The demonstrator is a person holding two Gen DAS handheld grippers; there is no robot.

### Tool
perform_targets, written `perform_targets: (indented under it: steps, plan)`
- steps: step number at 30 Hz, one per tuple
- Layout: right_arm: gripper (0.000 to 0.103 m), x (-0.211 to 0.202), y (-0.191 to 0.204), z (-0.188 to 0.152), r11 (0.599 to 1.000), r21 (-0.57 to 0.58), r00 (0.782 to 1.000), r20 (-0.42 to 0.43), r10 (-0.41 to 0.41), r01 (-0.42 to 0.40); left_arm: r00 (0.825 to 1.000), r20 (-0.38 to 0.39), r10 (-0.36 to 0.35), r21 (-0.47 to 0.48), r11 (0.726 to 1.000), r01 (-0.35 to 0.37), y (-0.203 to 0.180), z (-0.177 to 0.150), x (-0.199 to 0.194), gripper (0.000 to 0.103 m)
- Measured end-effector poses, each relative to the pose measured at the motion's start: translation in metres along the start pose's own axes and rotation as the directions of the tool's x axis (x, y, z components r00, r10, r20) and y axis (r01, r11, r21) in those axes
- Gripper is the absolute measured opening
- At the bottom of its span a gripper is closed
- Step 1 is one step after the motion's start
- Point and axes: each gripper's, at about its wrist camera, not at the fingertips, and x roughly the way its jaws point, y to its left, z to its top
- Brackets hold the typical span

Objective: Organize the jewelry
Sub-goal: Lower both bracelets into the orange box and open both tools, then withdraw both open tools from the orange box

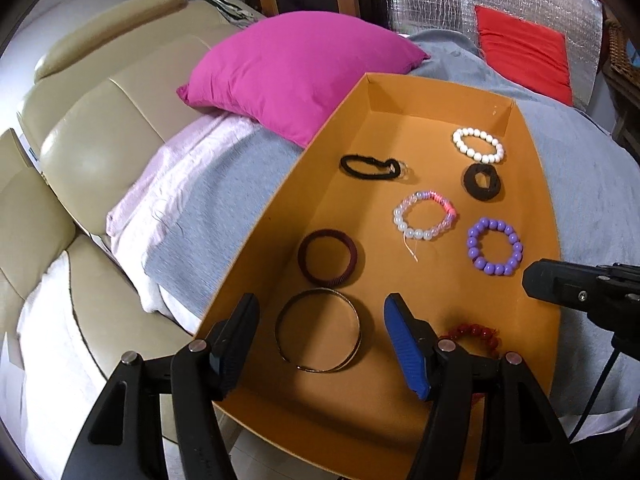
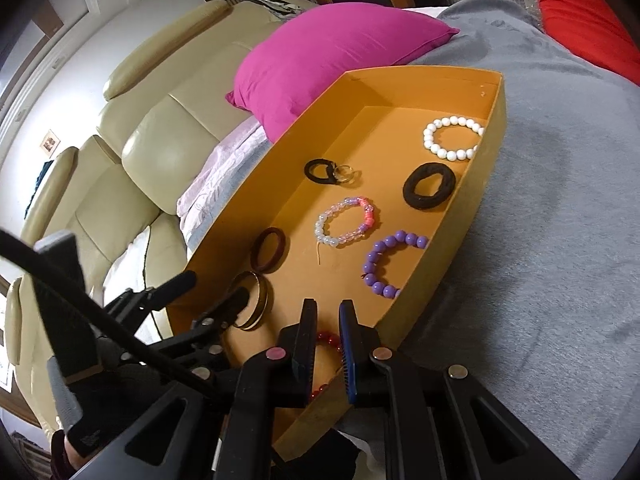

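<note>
**Jewelry in the box: working the gold bangle cleanly**

Jewelry all lies inside the orange box, which sits on a grey blanket, so nothing remains to be gathered from outside it. What is left, I judge, is spacing the pieces.

My left gripper hangs released over the near end of the box, its jaws wide and straddling the gold bangle from above. The pads touch nothing. The bangle lies flat on the floor, just short of the maroon bangle. I read this bangle as the piece in hand, though I cannot tell whether it wants lifting or is already where it belongs.

If I take it, I should come straight down and pinch one side of the rim rather than span the whole hoop (thin metal on smooth card will skate away from a sloppy close). I should lift it level, keeping it clear of the maroon bangle.

My right gripper is clenched and, as far as I can see, empty. It hovers by the box's right wall. The red beads show through its narrow slit but lie on the floor beneath. I would keep that hand still, because the beads sit right beside my left gripper's blue pad and a nudge would scatter them toward the purple beads.
</note>
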Motion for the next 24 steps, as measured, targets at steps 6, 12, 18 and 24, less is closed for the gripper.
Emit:
perform_targets:
  steps: [6,12,18,24]
  plan:
    - [0.025,-0.009,-0.003,0.001,1.0,0.009,0.999,0.026,0.021,-0.021,0.999,0.032,0.019,0.013,1.0,-0.02,-0.003,0.008,-0.014,0.066]
    - [0.029,-0.022,-0.002,0.002,1.0,-0.008,0.997,0.079,0.01,-0.01,0.998,0.052,0.03,0.015,0.999,-0.031,-0.006,0.013,-0.026,0.067]
    - [0.029,-0.034,-0.001,0.003,0.999,-0.035,0.993,0.115,-0.022,0.026,0.995,0.077,0.064,-0.008,0.998,-0.064,-0.005,0.019,-0.041,0.071]
    - [0.029,-0.049,-0.005,0.004,0.997,-0.044,0.985,0.16,-0.059,0.067,0.982,0.133,0.134,-0.034,0.991,-0.13,-0.004,0.027,-0.063,0.077]
